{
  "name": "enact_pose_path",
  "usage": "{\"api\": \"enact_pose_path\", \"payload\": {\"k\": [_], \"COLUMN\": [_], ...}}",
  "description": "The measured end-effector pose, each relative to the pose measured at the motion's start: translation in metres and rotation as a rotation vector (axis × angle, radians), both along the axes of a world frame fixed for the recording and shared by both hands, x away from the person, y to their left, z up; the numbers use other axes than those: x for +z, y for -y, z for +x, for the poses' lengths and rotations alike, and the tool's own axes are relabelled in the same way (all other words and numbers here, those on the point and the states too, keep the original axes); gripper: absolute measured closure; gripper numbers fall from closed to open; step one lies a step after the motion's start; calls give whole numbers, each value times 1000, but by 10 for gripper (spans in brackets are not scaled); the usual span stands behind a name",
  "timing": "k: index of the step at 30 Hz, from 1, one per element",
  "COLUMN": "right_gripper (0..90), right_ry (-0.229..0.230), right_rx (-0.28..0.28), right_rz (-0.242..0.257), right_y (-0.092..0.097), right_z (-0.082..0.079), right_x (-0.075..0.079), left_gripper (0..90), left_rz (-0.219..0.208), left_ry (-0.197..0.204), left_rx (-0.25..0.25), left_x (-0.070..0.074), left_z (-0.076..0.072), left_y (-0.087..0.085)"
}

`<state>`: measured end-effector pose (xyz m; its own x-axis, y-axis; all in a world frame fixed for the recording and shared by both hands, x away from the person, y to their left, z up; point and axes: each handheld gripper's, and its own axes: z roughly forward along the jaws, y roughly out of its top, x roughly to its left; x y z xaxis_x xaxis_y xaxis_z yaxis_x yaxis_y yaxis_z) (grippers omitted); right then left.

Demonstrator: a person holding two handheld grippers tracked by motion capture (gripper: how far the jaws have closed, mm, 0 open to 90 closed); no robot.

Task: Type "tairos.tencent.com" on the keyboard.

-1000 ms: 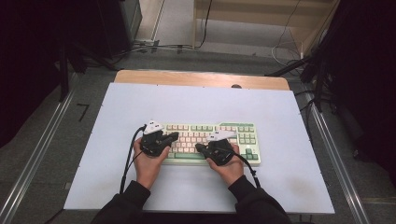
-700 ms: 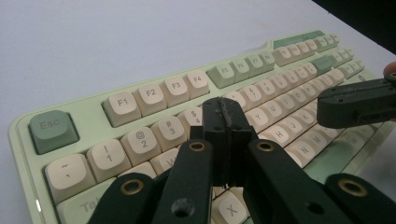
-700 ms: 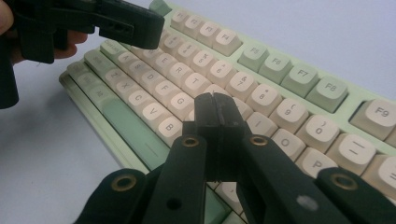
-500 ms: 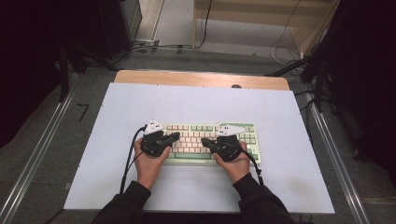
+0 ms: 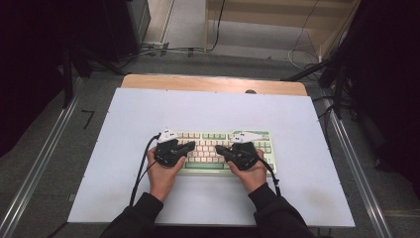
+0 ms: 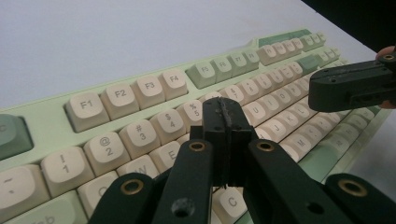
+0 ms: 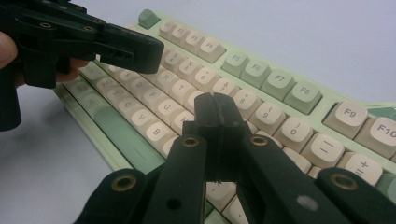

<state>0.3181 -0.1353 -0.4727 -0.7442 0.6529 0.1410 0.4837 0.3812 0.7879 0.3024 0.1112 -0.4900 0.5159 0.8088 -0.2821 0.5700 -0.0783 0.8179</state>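
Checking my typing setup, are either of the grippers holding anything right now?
Nothing is held. The left gripper and right gripper are both shut empty over the keyboard.

Right gripper (image 5: 224, 149) further right, over keyboard (image 5: 213, 145)

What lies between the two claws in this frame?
In the high view, a stretch of keyboard keys lies between the left claw and right claw; nothing else. Both are shut over the keys.

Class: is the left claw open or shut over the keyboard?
Shut: the left claw has its jaws pressed together, nothing between them, above the keyboard.
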Motion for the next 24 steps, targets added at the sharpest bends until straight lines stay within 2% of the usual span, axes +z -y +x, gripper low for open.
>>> {"api": "enact_pose_path", "payload": {"k": [24], "right_gripper": [882], "right_ry": [1], "right_rx": [-2], "right_rz": [-3], "right_y": [0], "right_z": [0], "right_x": [-1], "left_gripper": [900], "left_rz": [18], "left_ry": [-8], "left_rx": [-10], "left_x": [-5], "left_z": [6], "left_y": [12]}}
